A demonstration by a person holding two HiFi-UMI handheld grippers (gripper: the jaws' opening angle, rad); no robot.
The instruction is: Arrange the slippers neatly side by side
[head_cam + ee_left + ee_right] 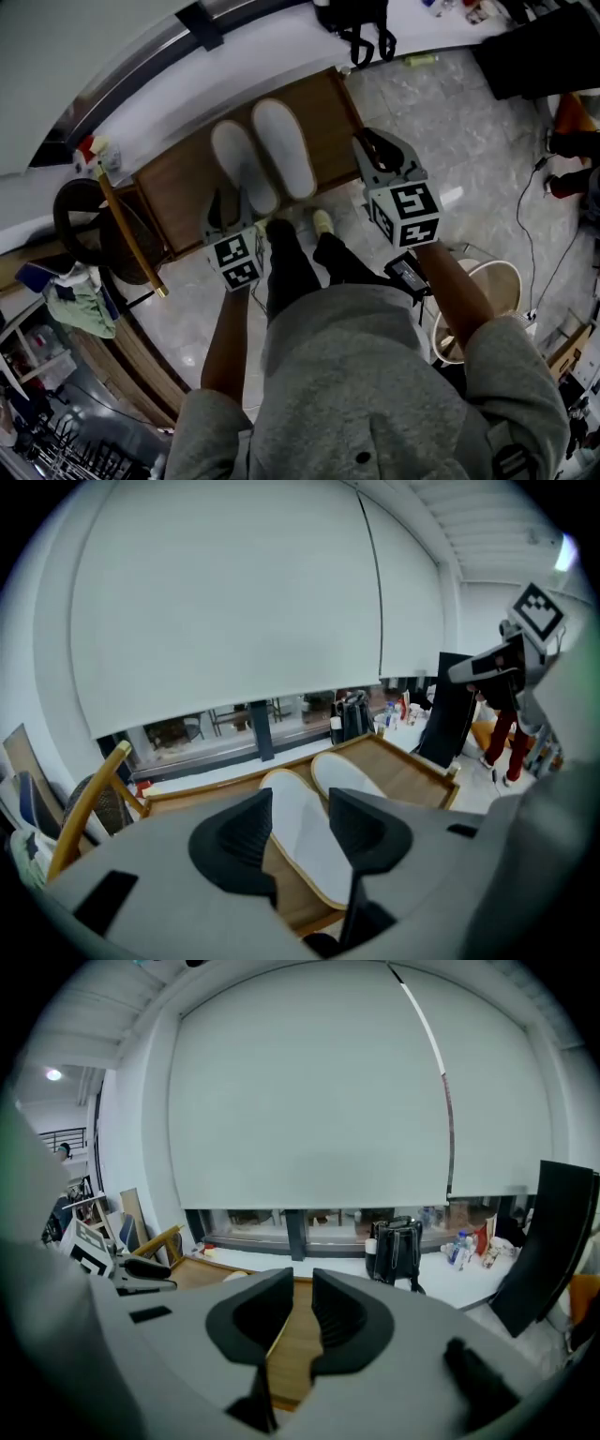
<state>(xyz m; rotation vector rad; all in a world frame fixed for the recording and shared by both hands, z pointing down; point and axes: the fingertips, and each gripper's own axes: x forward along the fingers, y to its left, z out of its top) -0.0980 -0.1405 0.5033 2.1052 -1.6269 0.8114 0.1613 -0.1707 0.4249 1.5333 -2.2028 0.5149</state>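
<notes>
Slippers (281, 145) paired at 12 o'clock, arranging seems done | left hand-held gripper (300, 803) wide open, right hand-held gripper (302, 1288) slightly apart, both empty | next: likely withdraw

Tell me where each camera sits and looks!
Head view: on the person's head, looking steeply down at two slippers on a wooden tray; arms, legs, left tongs, right tongs show.
Left gripper view: on the left tongs, facing the slippers past its open jaws.
Right gripper view: on the right tongs, jaws facing tray and black bag.
Shared: head and left views show the slippers.
</notes>
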